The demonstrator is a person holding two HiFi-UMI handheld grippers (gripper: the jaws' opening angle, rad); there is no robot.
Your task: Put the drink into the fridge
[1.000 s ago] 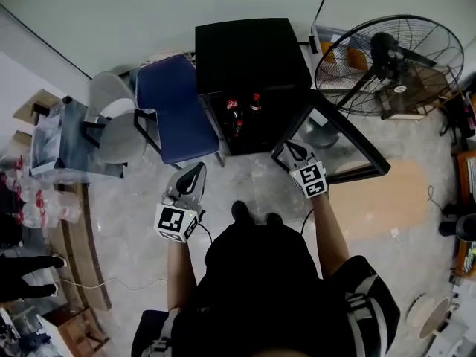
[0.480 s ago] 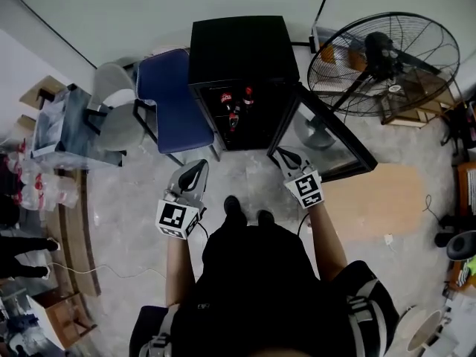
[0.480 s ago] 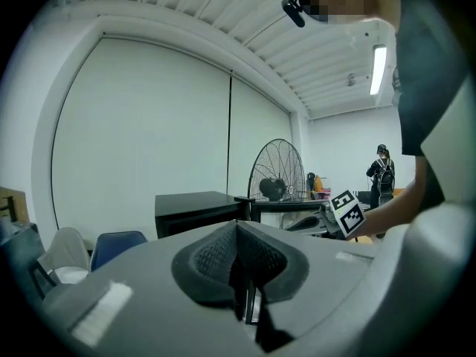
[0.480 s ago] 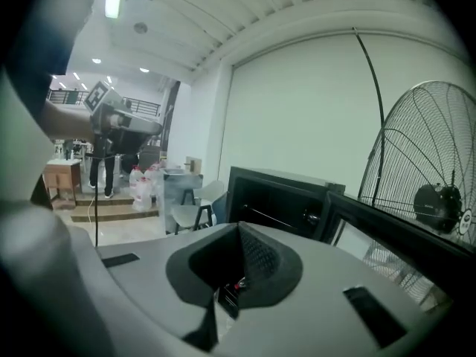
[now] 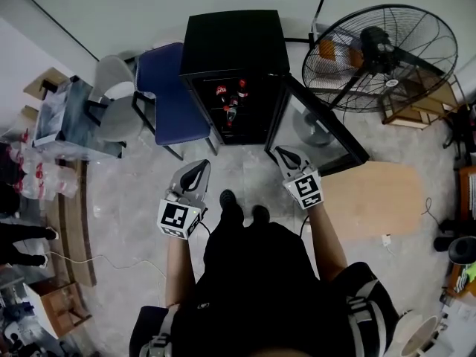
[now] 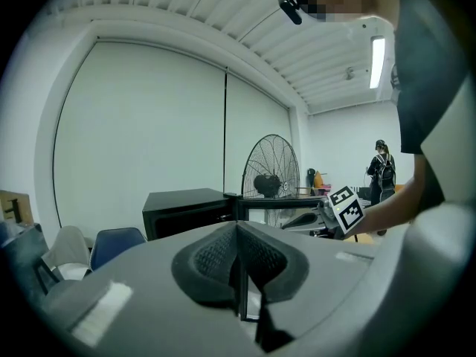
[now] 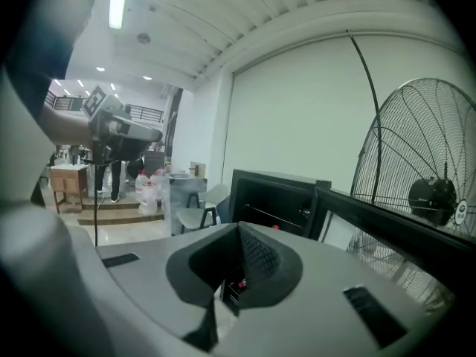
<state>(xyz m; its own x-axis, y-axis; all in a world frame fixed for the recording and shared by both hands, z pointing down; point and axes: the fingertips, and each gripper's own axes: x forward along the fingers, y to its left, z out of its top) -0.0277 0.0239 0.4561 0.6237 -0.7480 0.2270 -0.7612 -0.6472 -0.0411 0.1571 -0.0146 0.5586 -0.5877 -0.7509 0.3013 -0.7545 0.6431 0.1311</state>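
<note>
Against the pale wall: black fridge (image 5: 234, 47), its glass door (image 5: 318, 129) swung wide to the right. Several red-labelled drinks (image 5: 229, 101) sit on the inner shelves, well apart from both tools. A person stands facing the open cabinet with a gripper in each hand.

Left gripper (image 5: 198, 171): jaws pressed together, nothing between them, nose aimed toward the fridge.

Right gripper (image 5: 283, 155): jaws likewise together and empty, tip near the lower edge of the open door.

Blue chair (image 5: 167, 95) just left of the fridge. Large floor fan (image 5: 379, 54) off to the fridge's right.
</note>
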